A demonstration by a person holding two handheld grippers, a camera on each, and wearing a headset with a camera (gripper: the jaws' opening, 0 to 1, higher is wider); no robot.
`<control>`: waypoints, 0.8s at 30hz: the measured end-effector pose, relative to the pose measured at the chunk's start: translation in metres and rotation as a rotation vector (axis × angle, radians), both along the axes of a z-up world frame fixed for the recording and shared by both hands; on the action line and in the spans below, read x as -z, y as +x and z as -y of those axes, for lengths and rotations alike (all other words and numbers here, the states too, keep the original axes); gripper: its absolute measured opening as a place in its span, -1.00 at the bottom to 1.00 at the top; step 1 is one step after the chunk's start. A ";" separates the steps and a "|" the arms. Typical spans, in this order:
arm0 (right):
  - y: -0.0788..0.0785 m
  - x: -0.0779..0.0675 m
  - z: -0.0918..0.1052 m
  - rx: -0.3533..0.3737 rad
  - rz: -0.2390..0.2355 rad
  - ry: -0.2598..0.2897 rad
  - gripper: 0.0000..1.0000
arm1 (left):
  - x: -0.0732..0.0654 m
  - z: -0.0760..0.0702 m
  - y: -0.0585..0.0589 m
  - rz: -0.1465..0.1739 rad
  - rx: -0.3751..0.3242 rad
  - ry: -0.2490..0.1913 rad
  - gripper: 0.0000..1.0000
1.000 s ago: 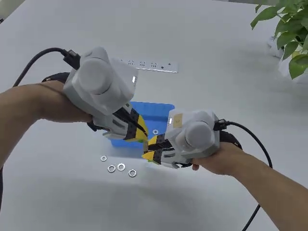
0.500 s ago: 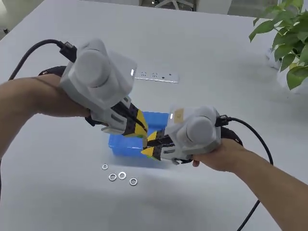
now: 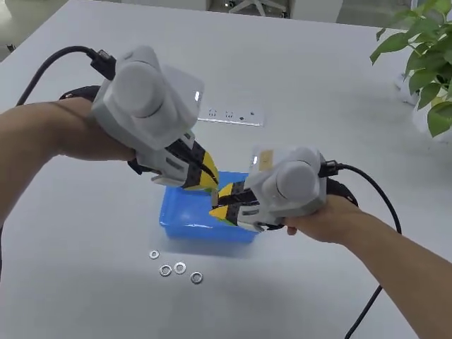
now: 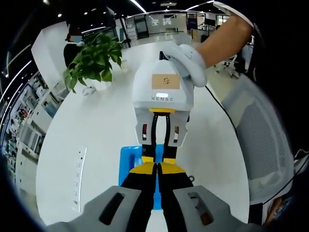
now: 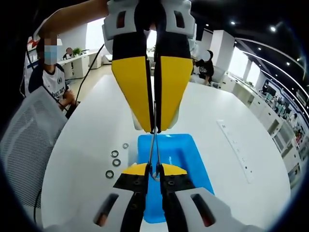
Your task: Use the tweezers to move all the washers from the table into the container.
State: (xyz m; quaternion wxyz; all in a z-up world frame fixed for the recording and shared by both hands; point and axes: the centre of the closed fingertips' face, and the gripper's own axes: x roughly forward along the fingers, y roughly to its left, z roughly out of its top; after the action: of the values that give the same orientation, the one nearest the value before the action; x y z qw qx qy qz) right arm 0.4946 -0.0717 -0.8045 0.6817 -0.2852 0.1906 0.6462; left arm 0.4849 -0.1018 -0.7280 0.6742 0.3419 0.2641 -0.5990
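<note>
The tweezers (image 5: 154, 145) are seen at the centre of the right gripper view as a thin metal strip. They are clamped at the upper end by the left gripper (image 5: 154, 129) and at the lower end by the right gripper (image 5: 155, 173), above the blue container (image 5: 186, 150). 4 washers (image 3: 180, 268) lie on the table (image 3: 318, 85), lower left of centre in the head view, just beside the container. If 1 grip is released early, the tweezers could be dropped. If the 2 pulls disagree, they could be twisted or bent.
</note>
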 end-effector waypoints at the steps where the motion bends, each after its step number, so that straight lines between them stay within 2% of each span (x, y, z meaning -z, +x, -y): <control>1: 0.001 0.002 0.000 0.001 -0.001 -0.002 -0.79 | 0.002 0.000 0.002 -0.002 0.000 0.002 -0.90; 24: 0.025 0.042 0.004 0.023 -0.070 -0.024 -0.78 | 0.042 0.001 0.030 -0.035 0.004 0.011 -0.90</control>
State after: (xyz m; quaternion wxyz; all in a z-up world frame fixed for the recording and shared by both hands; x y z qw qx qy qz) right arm 0.5194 -0.0753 -0.8463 0.6787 -0.2683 0.2253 0.6454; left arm 0.5146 -0.1028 -0.7700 0.6664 0.3356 0.2788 -0.6046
